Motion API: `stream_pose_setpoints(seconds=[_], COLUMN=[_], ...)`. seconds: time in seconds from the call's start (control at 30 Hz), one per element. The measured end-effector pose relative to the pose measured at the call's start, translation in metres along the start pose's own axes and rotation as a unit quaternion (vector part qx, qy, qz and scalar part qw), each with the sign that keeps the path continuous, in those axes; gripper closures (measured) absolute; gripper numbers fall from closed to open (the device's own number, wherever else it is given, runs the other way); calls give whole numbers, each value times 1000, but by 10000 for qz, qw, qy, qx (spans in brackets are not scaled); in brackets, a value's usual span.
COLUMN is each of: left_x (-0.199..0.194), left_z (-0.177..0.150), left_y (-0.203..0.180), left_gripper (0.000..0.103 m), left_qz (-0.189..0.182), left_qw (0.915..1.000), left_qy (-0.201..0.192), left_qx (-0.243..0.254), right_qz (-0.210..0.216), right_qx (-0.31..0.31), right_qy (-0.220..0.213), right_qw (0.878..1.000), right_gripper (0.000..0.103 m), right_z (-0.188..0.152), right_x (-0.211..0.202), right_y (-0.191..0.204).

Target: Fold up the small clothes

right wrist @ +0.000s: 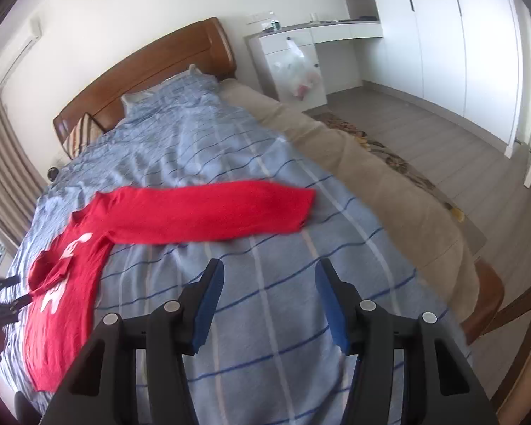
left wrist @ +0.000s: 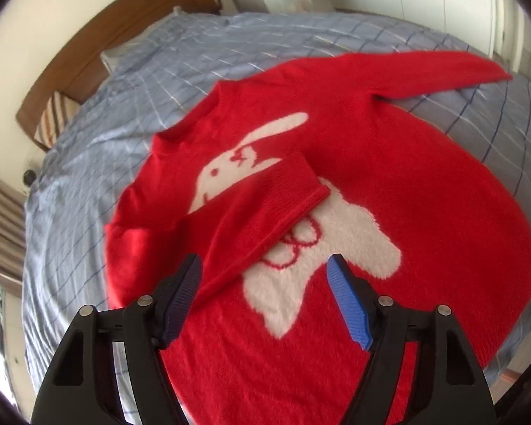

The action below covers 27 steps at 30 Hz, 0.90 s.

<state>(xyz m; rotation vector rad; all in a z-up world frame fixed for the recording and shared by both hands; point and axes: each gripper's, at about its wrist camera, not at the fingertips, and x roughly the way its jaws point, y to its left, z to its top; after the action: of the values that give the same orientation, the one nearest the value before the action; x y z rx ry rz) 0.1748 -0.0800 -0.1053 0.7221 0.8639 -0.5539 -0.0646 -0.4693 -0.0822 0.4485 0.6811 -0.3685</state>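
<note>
Clearly, from the left wrist view, the left gripper (left wrist: 263, 299) hovers open and empty over the red sweater (left wrist: 389, 184), spread flat on the checked bedcover (left wrist: 131, 113); one sleeve (left wrist: 258, 209) already lies folded across its chest. From the right wrist view, the right gripper (right wrist: 269, 306) is open, holding nothing; the outstretched sleeve (right wrist: 212, 212) lies crosswise beyond its fingers, so this hand seems nearer.

fuzzy knit sweater (left wrist: 389, 184), glossy wood headboard (right wrist: 152, 67)
</note>
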Motion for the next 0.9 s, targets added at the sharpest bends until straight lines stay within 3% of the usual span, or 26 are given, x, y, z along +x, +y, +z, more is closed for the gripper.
stream_pose_setpoints(seconds=[0.13, 0.2, 0.23, 0.27, 0.3, 0.37, 0.43, 0.5, 0.53, 0.67, 0.73, 0.77, 0.83, 0.9], left_x=[41, 51, 52, 53, 53, 40, 21, -2, -13, -43, -47, -45, -40, -29], left_z=[23, 29, 31, 32, 32, 28, 17, -5, -20, -111, -161, -183, -219, -247], left_y=[0, 1, -1, 2, 6, 25, 66, 120, 152, 261, 295, 304, 315, 318], left_gripper=[28, 32, 54, 89, 98, 99, 99, 99, 99, 100, 100, 100, 99, 100], left_qz=[-19, -161, -337, -548, -601, -691, -616, -331, -123, 1064, 1579, 1825, 2181, 2249], left_qw=[9994, 9994, 9990, 9978, 9967, 9929, 9831, 9649, 9512, 8751, 8370, 8234, 8068, 7954], left_qy=[323, 317, 277, 262, 266, 12, -254, -535, -643, -684, -465, -325, -34, 170], left_qx=[109, 2, -101, -266, -471, -967, -1704, -2549, -3017, -4672, -5218, -5363, -5490, -5626], right_qz=[308, 472, 593, 685, 760, 831, 850, 867, 887, 941, 957, 952, 938, 925], right_qx=[-380, -461, -468, -456, -459, -575, -712, -746, -712, -572, -511, -499, -525, -584], right_qy=[40, 120, 192, 214, 192, 136, 118, 171, 185, 215, 248, 265, 309, 338], right_qw=[9988, 9977, 9970, 9964, 9959, 9948, 9938, 9933, 9933, 9937, 9938, 9939, 9937, 9934], right_gripper=[49, 49, 49, 49, 49, 49, 49, 49, 49, 49, 49, 49, 49, 49], right_z=[-41, -62, -69, -76, -80, -85, -92, -96, -97, -99, -101, -101, -103, -104], right_x=[-13, -16, -16, -17, -19, -21, -21, -18, -17, -11, -7, -5, -1, 1], right_y=[40, 55, 63, 70, 77, 90, 100, 104, 104, 103, 103, 104, 107, 111])
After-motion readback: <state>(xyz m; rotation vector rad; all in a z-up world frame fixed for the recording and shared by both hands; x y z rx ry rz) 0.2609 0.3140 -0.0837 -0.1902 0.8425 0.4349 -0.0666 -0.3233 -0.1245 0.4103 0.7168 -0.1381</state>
